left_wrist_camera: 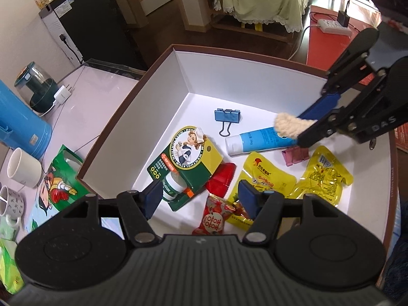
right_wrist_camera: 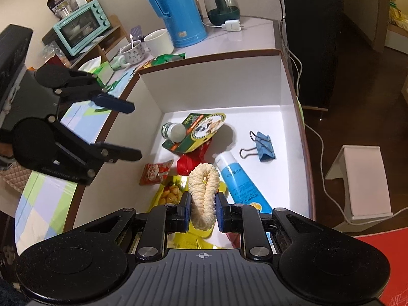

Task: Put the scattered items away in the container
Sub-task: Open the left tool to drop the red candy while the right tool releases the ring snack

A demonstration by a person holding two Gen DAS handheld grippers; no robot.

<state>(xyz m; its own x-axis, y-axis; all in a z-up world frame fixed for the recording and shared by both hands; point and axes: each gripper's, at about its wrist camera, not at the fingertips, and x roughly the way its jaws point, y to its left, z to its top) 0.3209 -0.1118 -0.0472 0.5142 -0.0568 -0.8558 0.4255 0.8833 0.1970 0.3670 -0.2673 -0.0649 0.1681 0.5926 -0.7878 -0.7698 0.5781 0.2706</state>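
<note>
Dropping the fuzzy cream hair tie [right_wrist_camera: 204, 193] into the white box [right_wrist_camera: 216, 81].

Pinched at its lower half between the right gripper [right_wrist_camera: 203, 213] pads, the tie hangs above the blue tube [right_wrist_camera: 242, 178] and yellow snack packs [left_wrist_camera: 270, 181], inside the box walls. A clean finish probably means lowering a little over a bare patch of floor near the blue binder clip [left_wrist_camera: 227, 117], then spreading the jaws fully so the fluffy loop does not snag. The left gripper [left_wrist_camera: 201, 199] hovers wide apart and empty over the green Mentholatum card [left_wrist_camera: 188, 158].
</note>
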